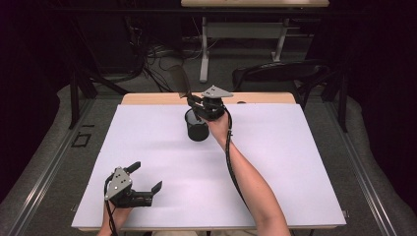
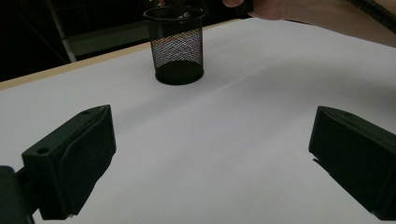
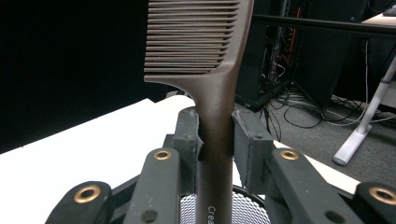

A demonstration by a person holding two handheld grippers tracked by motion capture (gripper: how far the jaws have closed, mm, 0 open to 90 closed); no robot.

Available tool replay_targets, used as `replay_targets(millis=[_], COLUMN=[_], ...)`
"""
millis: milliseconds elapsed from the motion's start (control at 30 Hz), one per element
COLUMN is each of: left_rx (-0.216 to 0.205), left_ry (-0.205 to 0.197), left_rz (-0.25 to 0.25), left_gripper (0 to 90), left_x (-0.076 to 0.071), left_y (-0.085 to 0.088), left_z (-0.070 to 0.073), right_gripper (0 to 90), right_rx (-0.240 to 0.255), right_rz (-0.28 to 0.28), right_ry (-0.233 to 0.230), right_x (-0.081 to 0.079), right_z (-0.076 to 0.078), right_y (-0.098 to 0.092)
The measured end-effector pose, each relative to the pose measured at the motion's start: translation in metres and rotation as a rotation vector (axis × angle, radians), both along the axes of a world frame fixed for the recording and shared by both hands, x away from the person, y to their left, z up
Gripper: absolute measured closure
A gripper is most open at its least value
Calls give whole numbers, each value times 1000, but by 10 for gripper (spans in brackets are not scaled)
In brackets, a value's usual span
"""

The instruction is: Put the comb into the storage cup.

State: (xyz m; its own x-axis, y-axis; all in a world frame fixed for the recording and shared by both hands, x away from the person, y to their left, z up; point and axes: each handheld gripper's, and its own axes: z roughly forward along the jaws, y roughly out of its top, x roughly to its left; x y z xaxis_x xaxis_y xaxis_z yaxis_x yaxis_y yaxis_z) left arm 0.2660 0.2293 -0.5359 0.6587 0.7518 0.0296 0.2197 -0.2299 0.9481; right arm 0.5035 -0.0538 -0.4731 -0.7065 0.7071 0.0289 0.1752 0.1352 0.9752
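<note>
A dark brown comb [image 3: 205,70] stands upright with its teeth at the top, and my right gripper [image 3: 215,140] is shut on its handle. Its lower end hangs over the mouth of a black mesh cup [image 3: 247,207]. From above, the right gripper [image 1: 199,104] is over the mesh cup [image 1: 196,129] near the table's far edge, the comb [image 1: 180,80] rising above it. My left gripper [image 1: 146,178] rests open near the front left of the white table [image 1: 295,162], nothing between its jaws. Ahead of the left gripper [image 2: 210,154], the mesh cup [image 2: 177,51] stands farther off.
A wooden strip [image 1: 265,98] shows along the table's far edge. Beyond it are a black chair [image 1: 285,73], a white desk leg [image 1: 204,54] and tangled cables [image 1: 152,54] on the floor. The person's right forearm [image 1: 251,182] crosses the table's middle.
</note>
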Motion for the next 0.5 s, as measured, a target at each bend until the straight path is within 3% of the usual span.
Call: replay_targets(millis=[500], left_rx=[1], left_ry=[0], left_rz=[-1], left_gripper=[9], left_x=[0], left_y=[0], left_z=[0], right_gripper=[728], right_rx=[-11], right_rz=[7], right_ry=[14], right_x=[0], right_z=[-9], right_y=[-1])
